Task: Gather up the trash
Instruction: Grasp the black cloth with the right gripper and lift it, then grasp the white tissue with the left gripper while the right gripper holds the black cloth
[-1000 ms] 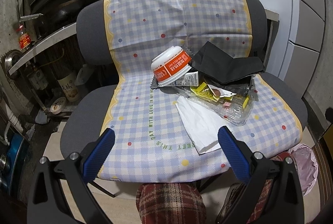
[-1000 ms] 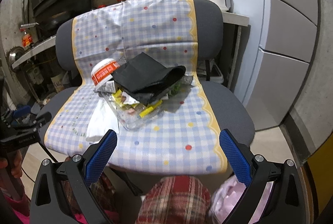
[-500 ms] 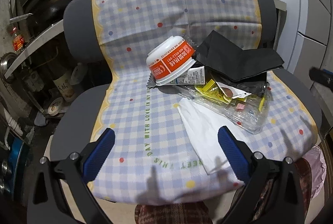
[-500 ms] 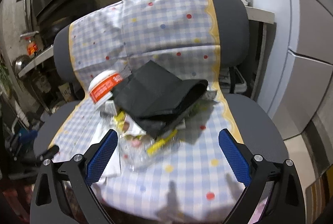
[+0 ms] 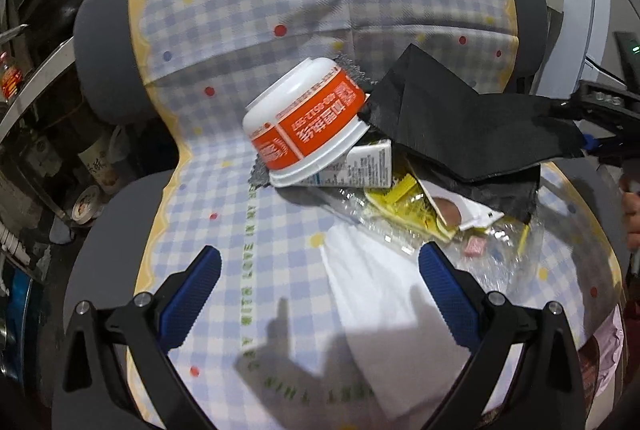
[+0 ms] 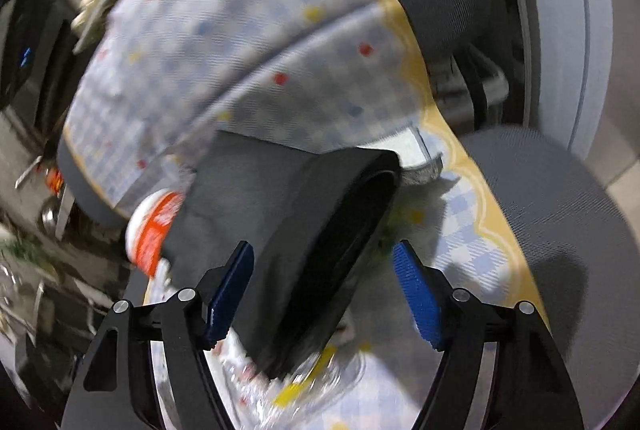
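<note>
Two claws hang spread wide and empty over a grey chair (image 5: 108, 230) draped in checked cloth: the left claw (image 5: 320, 290) above a white paper napkin (image 5: 384, 302), the right claw (image 6: 324, 290) straddling a folded black plastic bag (image 6: 280, 222). Farther back, left of the bag, an upturned orange-and-white paper bowl (image 5: 308, 122) leans on a small carton (image 5: 368, 166), beside a clear plastic tray (image 5: 500, 254) of yellow wrappers (image 5: 404, 206).

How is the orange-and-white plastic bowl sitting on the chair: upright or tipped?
Tipped. The orange-and-white plastic bowl lies upturned and slanted, base up, rim propped on a small white carton.
</note>
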